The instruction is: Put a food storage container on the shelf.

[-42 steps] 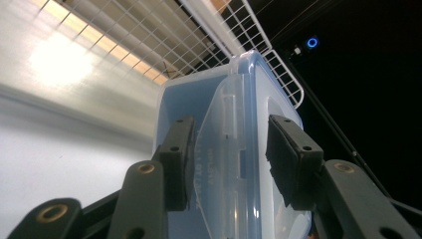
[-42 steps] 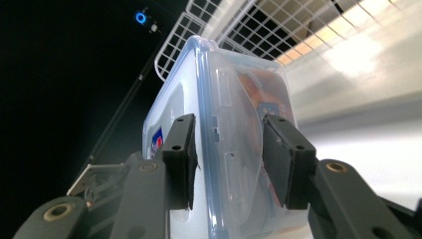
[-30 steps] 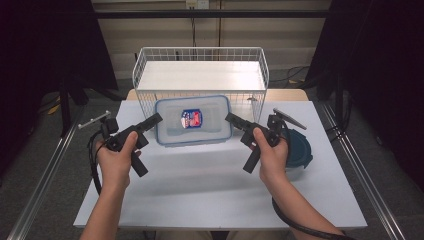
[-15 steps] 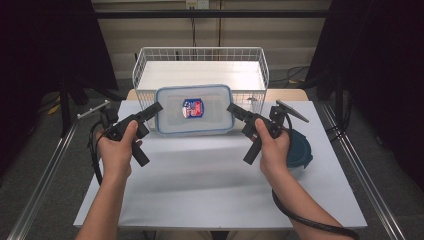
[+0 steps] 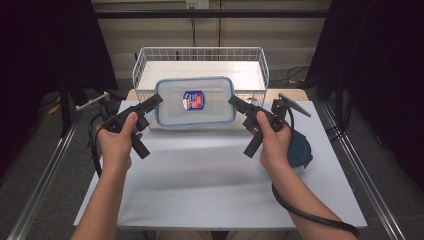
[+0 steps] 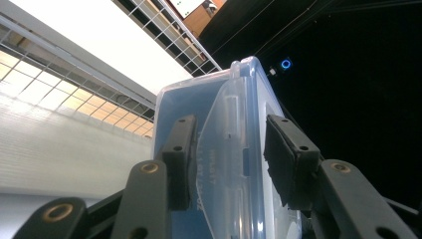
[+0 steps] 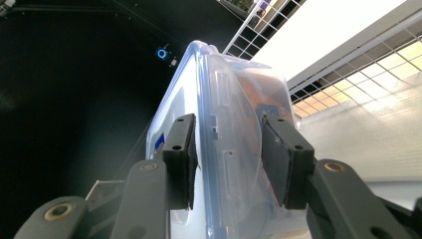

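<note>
Clear lidded container (image 5: 195,101) was held in air just in front of white wire basket (image 5: 145,62), above table (image 5: 200,175). Left gripper (image 5: 150,102) clamped container's left end, jaws closed on rim. Right gripper (image 5: 239,104) clamped right end likewise. Dark teal lid (image 5: 301,150) lay on table, right of basket, beside right hand (image 5: 272,142).

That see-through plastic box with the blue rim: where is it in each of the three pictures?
High view: the plastic box is at upper centre, held up in front of the wire basket.
Left gripper view: it rises at centre, clamped between the jaws.
Right gripper view: it stands at centre, also between the jaws.
Shared landmark: the wire basket, at upper left and upper right in the gripper views.
</note>
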A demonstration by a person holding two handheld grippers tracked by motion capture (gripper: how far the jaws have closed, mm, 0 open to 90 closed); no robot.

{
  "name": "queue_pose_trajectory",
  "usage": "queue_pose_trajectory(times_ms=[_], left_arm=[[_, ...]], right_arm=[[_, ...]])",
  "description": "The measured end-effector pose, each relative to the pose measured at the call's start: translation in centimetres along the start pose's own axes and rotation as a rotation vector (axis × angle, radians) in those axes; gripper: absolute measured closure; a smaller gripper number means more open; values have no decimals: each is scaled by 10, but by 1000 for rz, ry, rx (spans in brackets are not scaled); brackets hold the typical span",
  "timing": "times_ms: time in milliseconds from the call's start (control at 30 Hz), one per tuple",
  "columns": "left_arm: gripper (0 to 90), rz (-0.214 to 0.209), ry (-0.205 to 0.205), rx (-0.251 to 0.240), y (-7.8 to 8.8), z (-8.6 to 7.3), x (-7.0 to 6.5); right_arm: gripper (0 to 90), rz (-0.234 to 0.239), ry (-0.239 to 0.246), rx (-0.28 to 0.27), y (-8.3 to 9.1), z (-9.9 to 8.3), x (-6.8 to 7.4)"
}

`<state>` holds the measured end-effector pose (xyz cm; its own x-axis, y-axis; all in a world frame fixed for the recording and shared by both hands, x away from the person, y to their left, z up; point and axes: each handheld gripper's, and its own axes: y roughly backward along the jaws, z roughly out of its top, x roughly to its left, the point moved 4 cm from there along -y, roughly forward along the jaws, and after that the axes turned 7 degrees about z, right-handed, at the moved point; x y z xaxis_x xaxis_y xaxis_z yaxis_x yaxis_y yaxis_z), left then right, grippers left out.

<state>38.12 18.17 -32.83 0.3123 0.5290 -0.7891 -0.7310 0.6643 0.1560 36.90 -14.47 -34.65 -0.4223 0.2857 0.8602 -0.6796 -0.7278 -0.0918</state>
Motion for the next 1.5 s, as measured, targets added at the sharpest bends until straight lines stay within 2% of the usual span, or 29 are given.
queue_pose_trajectory(times_ms=[33, 100, 133, 300, 333, 433, 700, 733, 800, 933, 967, 1033, 1067, 1167, 1233, 1267, 1300, 1367, 1400, 1500], left_arm=[[576, -7, 18, -4, -2, 0, -1], [576, -8, 21, -7, -3, 1, -1], [576, -11, 8, 1, -4, 1, 0], [577, -22, 34, -15, -7, 4, -2], [577, -23, 19, -2, -7, 5, -1], [579, -29, 37, -16, -10, 8, -2], [583, -37, 26, -18, -17, 17, -5], [584, -41, 42, -30, -19, 18, -6], [585, -45, 36, -28, -21, 20, -5], [589, -57, 58, -54, -27, 23, -6], [590, -57, 52, -39, -28, 23, -5], [591, -57, 59, -53, -32, 24, -5], [590, -59, 43, -37, -32, 24, -4], [591, -61, 49, -48, -36, 28, -5], [591, -63, 33, -46, -37, 30, -4], [591, -63, 64, -62, -39, 32, -6], [591, -62, 47, -49, -40, 33, -5], [591, -59, 47, -57, -43, 36, -5], [592, -63, 62, -67, -45, 37, -7], [593, -62, 47, -67, -50, 41, -8]], right_arm=[[592, 1, -5, 2, 0, 1, 0], [592, 6, -4, -9, -1, 3, 0], [592, 3, -2, -10, -1, 4, -1], [595, 10, 1, -16, -3, 8, 1], [595, 9, 0, -17, -3, 10, 1], [596, 11, -4, -24, -5, 12, 2], [596, 20, -3, -39, -8, 19, 2], [596, 19, -3, -43, -9, 21, 2], [596, 20, -3, -52, -11, 23, 1], [596, 21, -7, -61, -13, 26, 0], [596, 19, -5, -65, -13, 27, -1], [596, 21, -9, -76, -14, 29, -2], [596, 21, -13, -77, -15, 30, -3], [596, 22, -18, -84, -18, 34, -4], [596, 25, -16, -86, -20, 36, -4], [597, 26, -14, -89, -21, 37, -5], [597, 28, -17, -89, -22, 39, -5], [598, 31, -24, -91, -25, 42, -5], [598, 32, -18, -95, -26, 43, -6], [598, 30, -24, -104, -29, 49, -6]])
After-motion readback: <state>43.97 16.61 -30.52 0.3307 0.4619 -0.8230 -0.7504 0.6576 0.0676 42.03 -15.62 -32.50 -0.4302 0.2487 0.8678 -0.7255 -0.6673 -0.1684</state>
